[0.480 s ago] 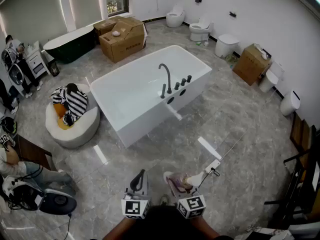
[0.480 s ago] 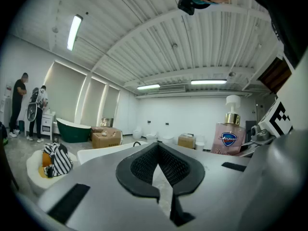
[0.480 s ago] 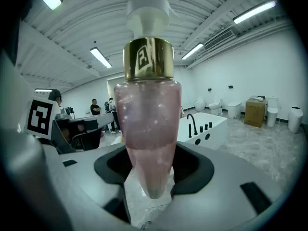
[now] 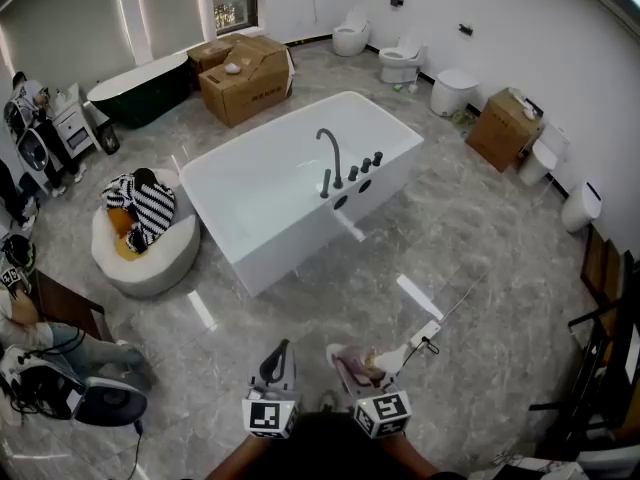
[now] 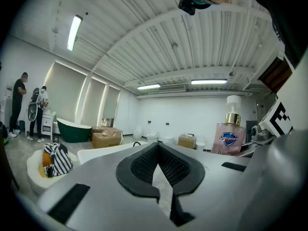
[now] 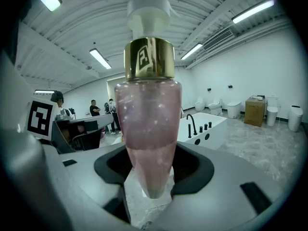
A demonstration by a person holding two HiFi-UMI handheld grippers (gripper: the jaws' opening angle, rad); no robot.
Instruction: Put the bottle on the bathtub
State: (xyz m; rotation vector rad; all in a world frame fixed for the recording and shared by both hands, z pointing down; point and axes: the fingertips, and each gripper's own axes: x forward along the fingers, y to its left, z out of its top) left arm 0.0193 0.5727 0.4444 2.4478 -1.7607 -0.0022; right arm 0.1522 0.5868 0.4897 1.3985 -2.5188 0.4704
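A pink pump bottle (image 6: 150,129) with a gold collar and white pump head stands upright between the jaws of my right gripper (image 6: 153,177), which is shut on it. In the head view the bottle (image 4: 352,366) sits low in the picture, far from the white bathtub (image 4: 262,230) with its black tap (image 4: 331,153). The left gripper (image 4: 279,363) is beside it, jaws together and empty. From the left gripper view the bottle (image 5: 230,134) shows at the right, and the bathtub (image 5: 103,152) lies ahead.
A round white seat (image 4: 143,251) with striped cloth sits left of the tub. Cardboard boxes (image 4: 245,76), a dark green tub (image 4: 140,88) and toilets (image 4: 400,61) line the far walls. People stand at the left. A white strip and cable (image 4: 424,305) lie on the floor.
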